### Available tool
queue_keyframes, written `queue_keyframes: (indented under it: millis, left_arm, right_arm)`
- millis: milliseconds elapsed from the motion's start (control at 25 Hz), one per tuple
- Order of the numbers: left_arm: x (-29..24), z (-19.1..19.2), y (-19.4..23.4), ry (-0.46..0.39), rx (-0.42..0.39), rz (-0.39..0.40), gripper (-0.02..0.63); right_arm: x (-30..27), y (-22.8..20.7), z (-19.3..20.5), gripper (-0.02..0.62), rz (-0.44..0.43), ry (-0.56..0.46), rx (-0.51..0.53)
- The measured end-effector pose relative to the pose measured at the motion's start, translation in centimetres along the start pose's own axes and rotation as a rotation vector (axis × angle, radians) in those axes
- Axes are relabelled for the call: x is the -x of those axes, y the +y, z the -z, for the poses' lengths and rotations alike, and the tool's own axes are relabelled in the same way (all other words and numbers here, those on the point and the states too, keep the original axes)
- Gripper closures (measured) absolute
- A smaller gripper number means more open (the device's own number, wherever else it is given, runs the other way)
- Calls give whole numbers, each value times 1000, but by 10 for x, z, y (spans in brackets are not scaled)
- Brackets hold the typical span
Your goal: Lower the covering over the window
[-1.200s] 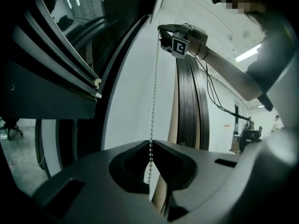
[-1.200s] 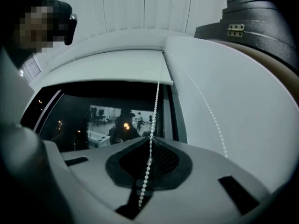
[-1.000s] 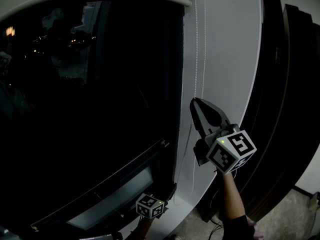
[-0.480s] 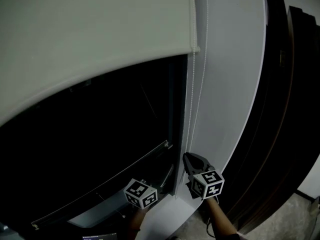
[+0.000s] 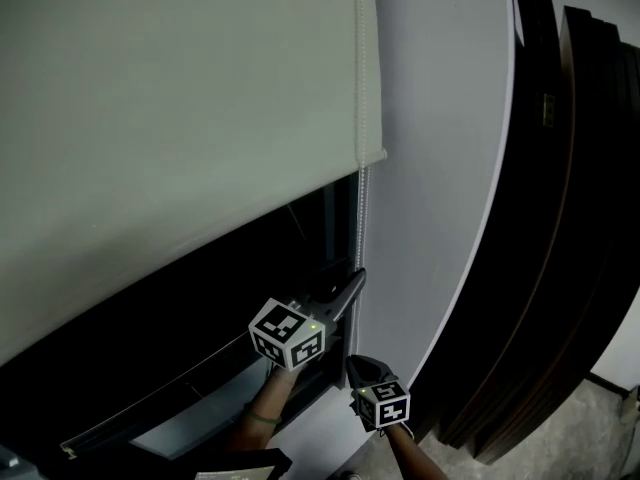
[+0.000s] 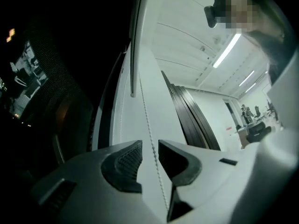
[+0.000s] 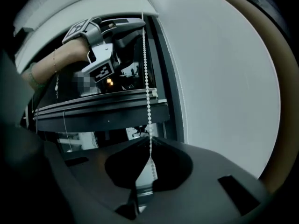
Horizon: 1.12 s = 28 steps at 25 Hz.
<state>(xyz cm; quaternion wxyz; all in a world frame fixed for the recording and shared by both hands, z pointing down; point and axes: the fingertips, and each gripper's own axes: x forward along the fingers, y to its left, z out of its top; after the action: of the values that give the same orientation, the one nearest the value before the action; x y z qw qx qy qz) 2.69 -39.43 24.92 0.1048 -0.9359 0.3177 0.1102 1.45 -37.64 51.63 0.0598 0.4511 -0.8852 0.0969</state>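
Blind (image 5: 200,118) part-lowered, above both | right hand-held gripper (image 7: 148,143) clamped on bead chain (image 7: 147,87), low, to pull | left hand-held gripper (image 6: 150,148) higher, jaws apart around chain, likely for next grip

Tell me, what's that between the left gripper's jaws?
The bead chain hangs in the gap between the left gripper's open jaws, not pinched. The left gripper view shows it.
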Motion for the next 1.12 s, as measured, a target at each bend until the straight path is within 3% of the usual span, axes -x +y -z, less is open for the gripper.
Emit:
queue_keyframes:
  millis: [200, 280, 480, 640, 840, 1000, 1120]
  left_arm:
    - [-6, -16, -9, -61, 1, 13, 514]
    - [-5, -20, -12, -75, -7, 12, 583]
    - [1, -23, -13, -111, 22, -8, 591]
    - [5, -23, -17, -112, -28, -24, 594]
    - [19, -27, -11, -151, -13, -70, 601]
    - [25, -27, -13, -148, -41, -72, 601]
    - [24, 3, -17, -40, -57, -63, 603]
  right_arm:
    - [5, 4, 2, 578, -9, 2, -18]
    - [7, 5, 1, 578, -12, 1, -22]
    - [17, 6, 3, 577, -26, 0, -52]
    - [23, 7, 4, 577, -37, 12, -69]
    - [33, 4, 3, 577, -31, 31, -59]
    - [46, -11, -14, 577, 19, -7, -38]
    - [58, -23, -46, 577, 45, -72, -44]
